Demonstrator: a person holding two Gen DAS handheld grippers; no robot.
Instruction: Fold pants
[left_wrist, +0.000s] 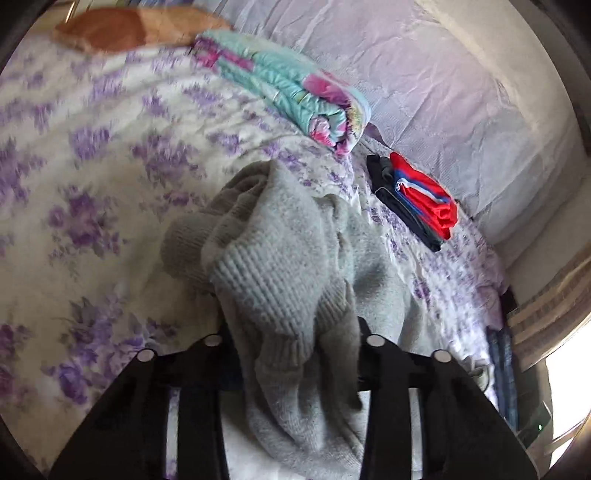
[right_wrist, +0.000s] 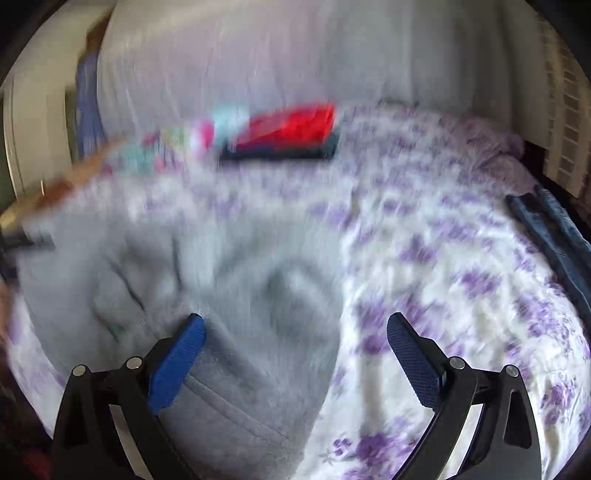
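Observation:
The grey fleece pants (left_wrist: 291, 266) hang bunched from my left gripper (left_wrist: 295, 343), which is shut on their ribbed cuff end and holds it above the floral bedspread (left_wrist: 92, 177); cloth hides the fingertips. In the right wrist view the rest of the pants (right_wrist: 221, 280) lies crumpled on the bed. My right gripper (right_wrist: 295, 332) is open with blue pads (right_wrist: 181, 350) wide apart, empty, just above the pants' edge. This view is motion-blurred.
A folded red and dark clothes stack (left_wrist: 421, 199) lies near the wall, also in the right wrist view (right_wrist: 284, 136). A rolled teal and pink quilt (left_wrist: 288, 88) and an orange pillow (left_wrist: 125, 29) lie farther back. Dark blue jeans (right_wrist: 554, 236) lie at the bed's right edge.

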